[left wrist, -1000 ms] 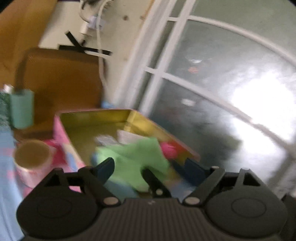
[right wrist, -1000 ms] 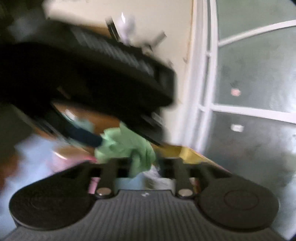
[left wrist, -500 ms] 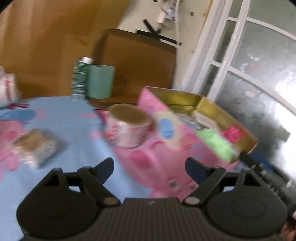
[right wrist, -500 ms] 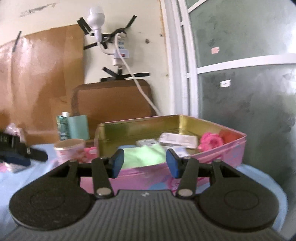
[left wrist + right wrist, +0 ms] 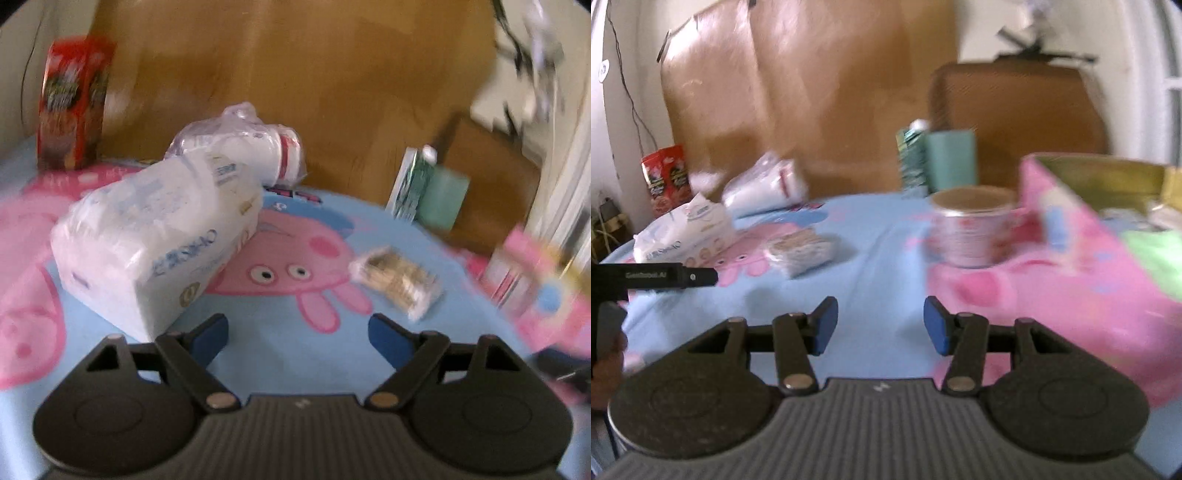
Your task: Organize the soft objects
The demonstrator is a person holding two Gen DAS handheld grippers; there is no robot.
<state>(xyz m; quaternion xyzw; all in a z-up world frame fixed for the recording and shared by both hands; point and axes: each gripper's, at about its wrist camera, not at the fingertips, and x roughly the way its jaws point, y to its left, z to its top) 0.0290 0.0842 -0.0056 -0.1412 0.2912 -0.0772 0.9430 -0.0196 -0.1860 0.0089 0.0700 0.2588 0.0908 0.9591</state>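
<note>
Left claw (image 5: 297, 334) and right claw (image 5: 881, 325) are shown spread, with nothing between the pads. At right, the pink box (image 5: 1071, 258) is seen holding a green cloth (image 5: 1156, 258). Left of centre, a small clear-wrapped packet (image 5: 799, 251) lies on the blue desk (image 5: 879, 236); farther left, a white tissue pack (image 5: 683, 232).

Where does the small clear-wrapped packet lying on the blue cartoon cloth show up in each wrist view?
Left wrist: small wrapped packet, right of centre, near the cartoon pig's face.
Right wrist: same packet, left of centre.
Shared landmark: the white tissue pack, to the packet's left in both.
</note>
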